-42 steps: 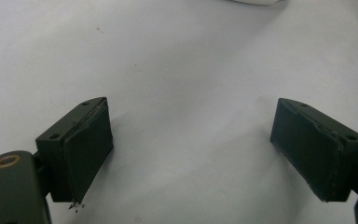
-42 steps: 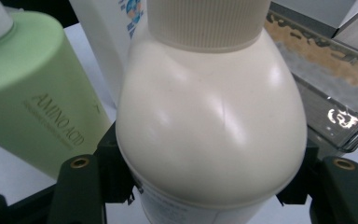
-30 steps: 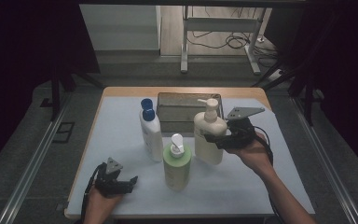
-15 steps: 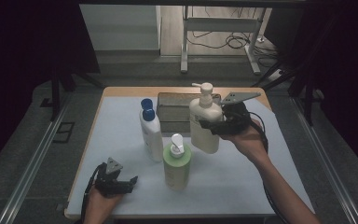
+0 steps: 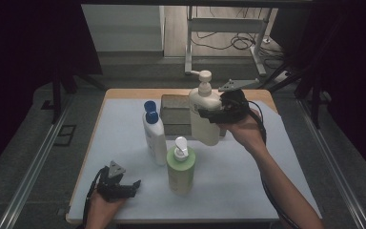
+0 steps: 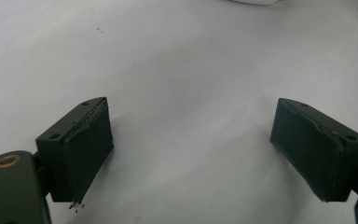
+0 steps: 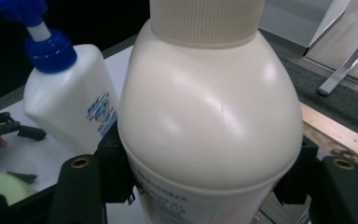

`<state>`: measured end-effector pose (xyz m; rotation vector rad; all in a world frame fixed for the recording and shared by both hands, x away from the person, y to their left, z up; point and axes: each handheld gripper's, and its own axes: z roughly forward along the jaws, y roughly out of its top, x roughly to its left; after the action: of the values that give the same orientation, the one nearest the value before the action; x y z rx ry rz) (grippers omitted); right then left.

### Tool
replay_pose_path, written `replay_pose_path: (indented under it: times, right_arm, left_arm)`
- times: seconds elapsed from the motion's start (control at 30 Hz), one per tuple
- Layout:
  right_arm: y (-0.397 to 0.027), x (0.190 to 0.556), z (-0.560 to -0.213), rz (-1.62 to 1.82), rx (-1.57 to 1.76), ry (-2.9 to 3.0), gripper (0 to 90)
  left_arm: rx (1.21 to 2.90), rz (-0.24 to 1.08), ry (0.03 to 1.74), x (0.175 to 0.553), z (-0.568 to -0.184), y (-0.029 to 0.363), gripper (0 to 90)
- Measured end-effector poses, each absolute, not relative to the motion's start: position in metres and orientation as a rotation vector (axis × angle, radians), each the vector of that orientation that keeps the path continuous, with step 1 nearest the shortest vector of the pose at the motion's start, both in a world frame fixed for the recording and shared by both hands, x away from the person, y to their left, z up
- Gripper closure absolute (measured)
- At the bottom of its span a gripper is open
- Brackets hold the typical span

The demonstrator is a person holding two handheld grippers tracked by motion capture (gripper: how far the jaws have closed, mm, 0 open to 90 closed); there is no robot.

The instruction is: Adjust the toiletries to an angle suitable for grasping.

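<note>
My right gripper [image 5: 205,113] is shut on a cream pump bottle [image 5: 205,114] and holds it upright in the air, over the near edge of a grey box [image 5: 175,113]. In the right gripper view the cream pump bottle [image 7: 209,121] sits tight between both jaws. A white bottle with a blue cap [image 5: 154,133] stands on the white mat [image 5: 248,171], and a green pump bottle [image 5: 180,166] stands in front of it. My left gripper [image 5: 132,186] rests open near the table's front left corner, its pads [image 6: 89,149] wide apart over bare mat.
The grey box lies at the back middle of the table. The white bottle with the blue cap [image 7: 70,98] is beyond the held bottle in the right gripper view. A metal frame and cables [image 5: 228,43] lie on the floor beyond the table.
My right gripper has lifted the cream bottle off the mat and carried it up and toward the back, over the grey box. The left gripper has stayed put.
</note>
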<state>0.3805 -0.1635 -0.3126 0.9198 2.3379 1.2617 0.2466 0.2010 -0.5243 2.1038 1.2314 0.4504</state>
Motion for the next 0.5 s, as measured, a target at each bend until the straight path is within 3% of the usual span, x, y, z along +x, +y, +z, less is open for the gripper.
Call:
replay_pose_path:
  times: [0.5]
  right_arm:
    - [-0.141, 0.407, -0.310, 1.255, 0.944, 2.305, 36.9]
  left_arm:
    - [2.103, 0.452, 1.231, 0.247, -0.524, 0.201, 12.2]
